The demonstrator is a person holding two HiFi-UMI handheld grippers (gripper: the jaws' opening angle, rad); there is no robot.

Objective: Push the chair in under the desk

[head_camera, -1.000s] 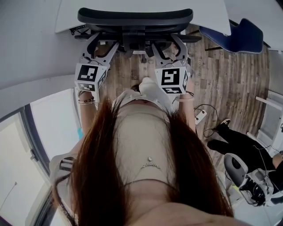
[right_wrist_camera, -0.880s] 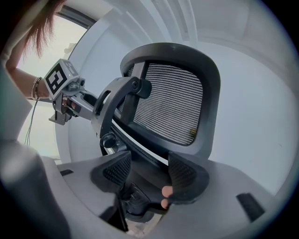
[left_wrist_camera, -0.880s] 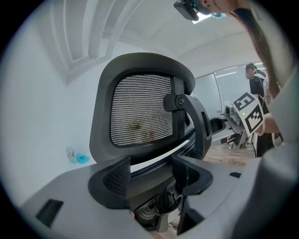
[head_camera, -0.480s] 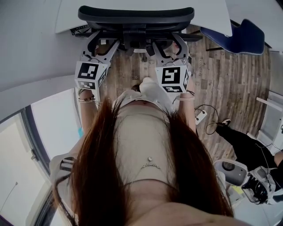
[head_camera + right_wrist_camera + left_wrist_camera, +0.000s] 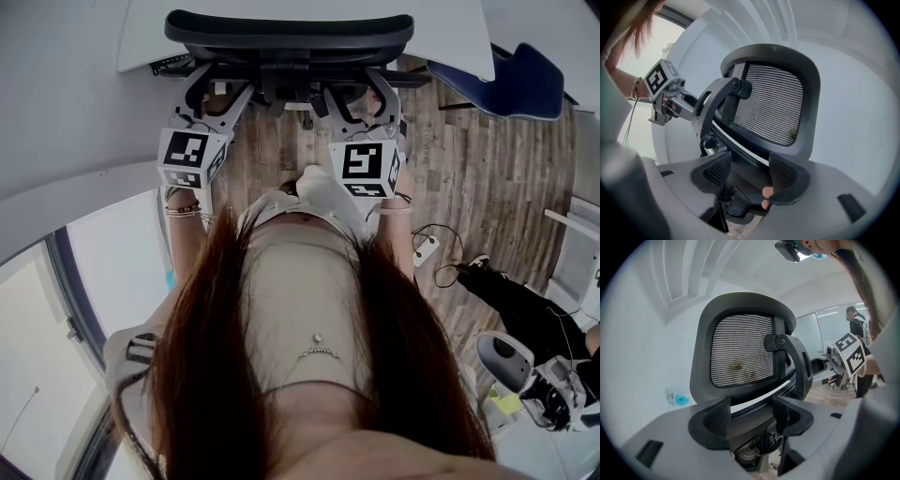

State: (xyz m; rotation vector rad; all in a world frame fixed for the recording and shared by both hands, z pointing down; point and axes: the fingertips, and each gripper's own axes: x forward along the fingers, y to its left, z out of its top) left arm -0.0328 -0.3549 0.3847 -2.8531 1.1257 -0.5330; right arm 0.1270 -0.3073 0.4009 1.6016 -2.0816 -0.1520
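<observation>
My left gripper (image 5: pixel 217 98) (image 5: pixel 752 413) has its two jaws spread wide. The lower frame of the chair (image 5: pixel 289 33) (image 5: pixel 740 350) runs across the gap, and the jaws do not clamp it. My right gripper (image 5: pixel 361 98) (image 5: pixel 750 171) is just as wide open on the same frame, beside the back's pivot arm. Each of the two grippers carries one marker cube (image 5: pixel 192 155).

There is one black mesh-backed chair, and its back stands right at the near edge of the single white desk (image 5: pixel 141 37).

To my right, one blue chair (image 5: pixel 506 80) sits at the desk's corner on the wooden floor (image 5: pixel 469 159). Another person's dark trousered legs (image 5: pixel 516 309) lie well apart from me, and a white cable (image 5: pixel 427 248) runs nearby.
</observation>
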